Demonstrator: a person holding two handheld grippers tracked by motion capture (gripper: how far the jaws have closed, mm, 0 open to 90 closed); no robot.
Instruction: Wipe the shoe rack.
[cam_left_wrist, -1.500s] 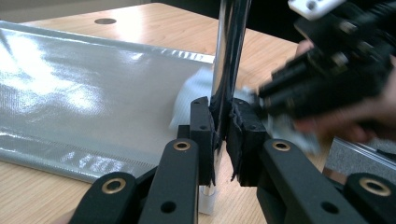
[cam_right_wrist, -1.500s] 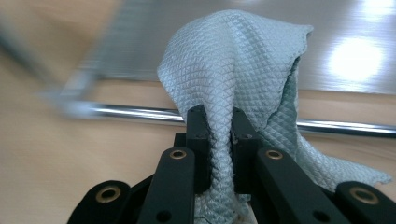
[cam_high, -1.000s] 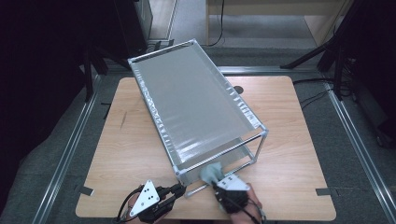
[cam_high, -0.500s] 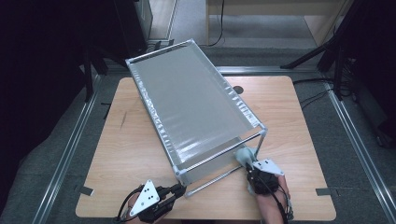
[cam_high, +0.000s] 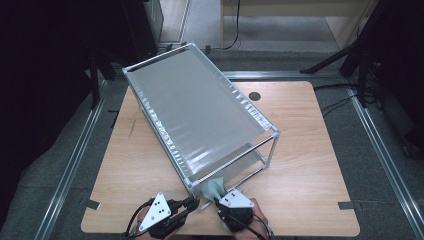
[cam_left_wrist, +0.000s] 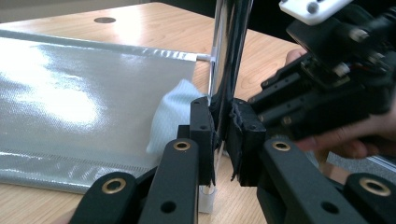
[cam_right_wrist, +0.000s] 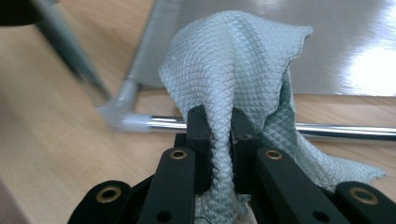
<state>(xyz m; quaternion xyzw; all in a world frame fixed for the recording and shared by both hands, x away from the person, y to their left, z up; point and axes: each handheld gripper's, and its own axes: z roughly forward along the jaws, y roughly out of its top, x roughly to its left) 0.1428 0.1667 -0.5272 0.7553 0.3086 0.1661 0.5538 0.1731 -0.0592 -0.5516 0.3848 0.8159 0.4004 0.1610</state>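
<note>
- My left gripper (cam_left_wrist: 223, 140): jaws clamped on the upright chrome post (cam_left_wrist: 231, 56) at the near corner of the rack (cam_high: 200, 107).
- My right gripper (cam_right_wrist: 218, 135): jaws closed on the pale green cloth (cam_right_wrist: 233, 70).
- Cloth: draped over the rack's bottom front rail (cam_right_wrist: 336, 131), on the wooden table (cam_high: 310, 150).

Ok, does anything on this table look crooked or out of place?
The metal-framed rack sits askew, diagonal to the table edges. Otherwise nothing odd: left gripper clamps its corner post, right gripper pinches a cloth.
</note>
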